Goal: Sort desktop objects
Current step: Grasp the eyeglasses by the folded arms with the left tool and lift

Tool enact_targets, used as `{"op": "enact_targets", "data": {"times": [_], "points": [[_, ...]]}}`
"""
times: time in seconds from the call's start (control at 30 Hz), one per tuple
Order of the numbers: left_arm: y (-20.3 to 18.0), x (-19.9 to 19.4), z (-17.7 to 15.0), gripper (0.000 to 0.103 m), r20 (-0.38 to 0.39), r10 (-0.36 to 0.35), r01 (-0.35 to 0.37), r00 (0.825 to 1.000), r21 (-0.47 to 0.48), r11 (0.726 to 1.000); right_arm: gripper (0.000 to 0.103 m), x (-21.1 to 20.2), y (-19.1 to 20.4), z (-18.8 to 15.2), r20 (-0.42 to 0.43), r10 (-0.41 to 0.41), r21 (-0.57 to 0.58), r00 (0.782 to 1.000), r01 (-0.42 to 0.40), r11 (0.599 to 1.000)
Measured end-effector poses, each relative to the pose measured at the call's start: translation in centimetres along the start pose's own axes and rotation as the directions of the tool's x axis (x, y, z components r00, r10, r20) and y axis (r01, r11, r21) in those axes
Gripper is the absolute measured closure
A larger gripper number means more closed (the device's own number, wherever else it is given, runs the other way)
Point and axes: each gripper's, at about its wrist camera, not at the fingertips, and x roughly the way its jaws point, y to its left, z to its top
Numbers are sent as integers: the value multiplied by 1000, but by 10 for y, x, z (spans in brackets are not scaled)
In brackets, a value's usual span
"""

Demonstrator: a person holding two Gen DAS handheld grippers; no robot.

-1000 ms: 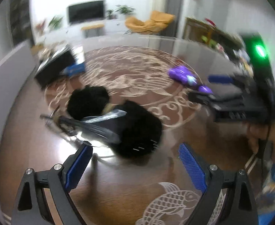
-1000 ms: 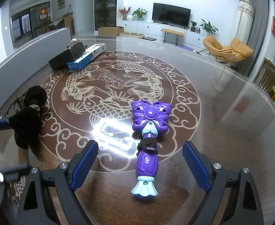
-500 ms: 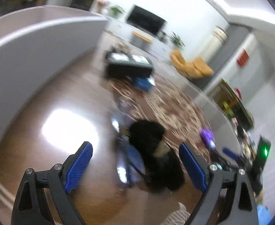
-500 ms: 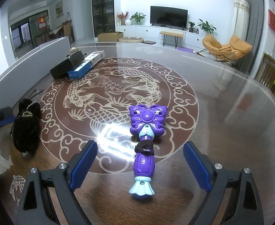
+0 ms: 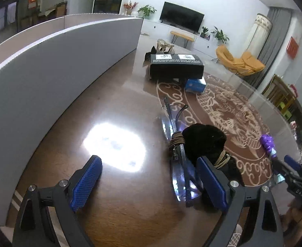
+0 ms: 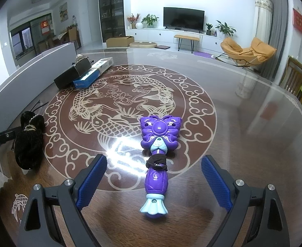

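A purple butterfly-headed toy wand (image 6: 160, 131) with a black hair band (image 6: 157, 161) round its neck lies on the brown patterned table (image 6: 243, 144). Its handle points at me, between the pads of my right gripper (image 6: 154, 182), which is open and does not touch it. A black fuzzy hairpiece (image 5: 204, 142) tied with tan cord lies beside thin dark rods in clear wrapping (image 5: 172, 123). My left gripper (image 5: 149, 182) is open; the bundle sits at its right finger (image 5: 211, 183), which partly hides it. The hairpiece (image 6: 28, 144) also shows at the right wrist view's left.
A grey partition wall (image 5: 48, 72) curves along the table's left side. At the far end, a black box (image 5: 175, 65) rests on a blue box (image 5: 195, 84). The wand (image 5: 267, 142) and the right gripper (image 5: 291, 168) show at the left wrist view's right edge.
The left gripper has rolled and swung left, so the hairpiece moved from between its fingers to its right finger and the partition came into view. The right gripper has stayed over the wand.
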Motion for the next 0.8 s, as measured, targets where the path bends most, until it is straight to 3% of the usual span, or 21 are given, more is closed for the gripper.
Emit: {"op": "enact_targets", "data": {"times": [0.07,0.13,0.2,0.23,0.3,0.4,0.43,0.5,0.53,0.57,0.7,0.8], "points": [[-8,2,-1,9,-9,45,-45,999,45,998,10,0,0,0,2,1,1,1000,-1,1000],[-22,10,-1,1,-43,84,-78,996,132,988,10,0,0,0,1,1,1,1000,-1,1000],[-41,21,1,0,-73,105,-86,992,234,968,10,-1,0,0,0,2,0,1000,-2,1000],[-51,23,1,0,-80,70,-44,994,285,957,10,-1,0,0,0,1,0,1000,-1,1000],[-58,26,4,0,-91,41,-9,995,320,947,10,-1,0,0,1,0,1,1000,0,1000],[-50,32,14,0,-94,48,-19,994,287,958,10,-1,-2,0,4,-3,12,1000,3,1000],[-44,30,17,5,-82,40,-16,996,269,963,10,-1,-2,0,4,-4,16,1000,4,1000],[-38,21,18,67,-37,46,-34,998,277,960,10,-1,-4,0,3,-3,23,1000,3,1000],[-36,18,17,84,-35,30,-19,999,285,958,10,-1,-5,0,2,-2,26,1000,2,1000],[-31,15,16,92,-40,15,-3,999,291,957,10,-1,-5,1,0,-1,27,1000,1,1000],[-25,7,7,92,-40,-5,17,999,295,955,10,4,-5,0,-23,5,23,1000,-4,1000],[-22,1,3,92,-52,-24,37,998,269,963,10,11,-14,3,-60,138,62,989,-134,989]]}}
